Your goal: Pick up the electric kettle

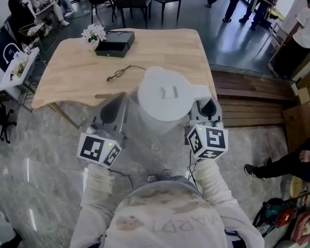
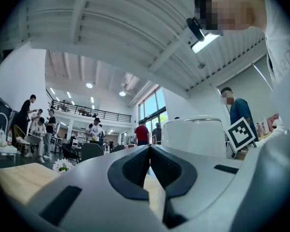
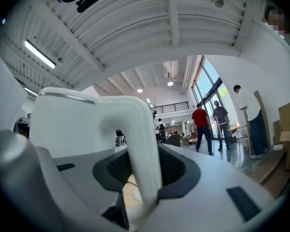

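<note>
Right gripper [image 3: 145,170] clamped on handle [image 3: 141,139] of electric kettle [image 1: 165,99]; kettle looks lifted clear of table [image 1: 160,50]. Left gripper [image 2: 150,166] pinched together, empty, kettle beside its tips.

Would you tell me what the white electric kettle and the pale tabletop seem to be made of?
White electric kettle: probably plastic, going by its smooth matte shell and moulded handle. Pale tabletop: looks like wood or wood-look laminate, with light grain lines and a satin finish.

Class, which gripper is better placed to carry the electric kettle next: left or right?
Right. The right gripper grips the electric kettle by its handle; the left gripper is shut on nothing beside it.
</note>
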`<state>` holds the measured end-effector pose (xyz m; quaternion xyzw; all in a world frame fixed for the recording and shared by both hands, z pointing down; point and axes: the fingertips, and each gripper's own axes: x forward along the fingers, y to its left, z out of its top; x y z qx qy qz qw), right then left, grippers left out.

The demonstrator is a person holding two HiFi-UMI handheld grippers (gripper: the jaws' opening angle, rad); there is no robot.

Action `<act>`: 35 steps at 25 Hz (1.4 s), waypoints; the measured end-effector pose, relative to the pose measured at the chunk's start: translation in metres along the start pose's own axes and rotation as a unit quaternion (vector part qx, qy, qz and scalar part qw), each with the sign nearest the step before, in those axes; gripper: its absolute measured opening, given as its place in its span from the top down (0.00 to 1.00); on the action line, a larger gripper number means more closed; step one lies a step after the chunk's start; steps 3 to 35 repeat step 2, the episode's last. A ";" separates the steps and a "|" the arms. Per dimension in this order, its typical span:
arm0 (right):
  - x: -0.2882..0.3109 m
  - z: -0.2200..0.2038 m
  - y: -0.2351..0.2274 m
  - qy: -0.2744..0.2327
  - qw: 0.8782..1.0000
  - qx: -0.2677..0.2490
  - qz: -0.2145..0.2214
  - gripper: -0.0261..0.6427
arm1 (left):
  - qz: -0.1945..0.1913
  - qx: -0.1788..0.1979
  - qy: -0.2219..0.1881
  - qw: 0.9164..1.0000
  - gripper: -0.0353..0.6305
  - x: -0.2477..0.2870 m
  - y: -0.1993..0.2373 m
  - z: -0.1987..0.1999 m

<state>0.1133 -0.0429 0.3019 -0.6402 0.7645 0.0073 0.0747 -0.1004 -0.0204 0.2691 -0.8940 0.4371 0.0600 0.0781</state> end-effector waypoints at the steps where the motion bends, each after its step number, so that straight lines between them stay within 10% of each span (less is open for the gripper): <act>1: 0.002 0.000 0.001 0.000 1.000 -0.001 0.001 0.76 | 0.001 0.000 0.000 1.000 0.93 0.000 0.002 -0.001; 35: 0.003 -0.001 0.002 0.000 1.000 -0.002 0.001 0.76 | 0.002 0.001 0.000 1.000 0.93 0.000 0.004 -0.001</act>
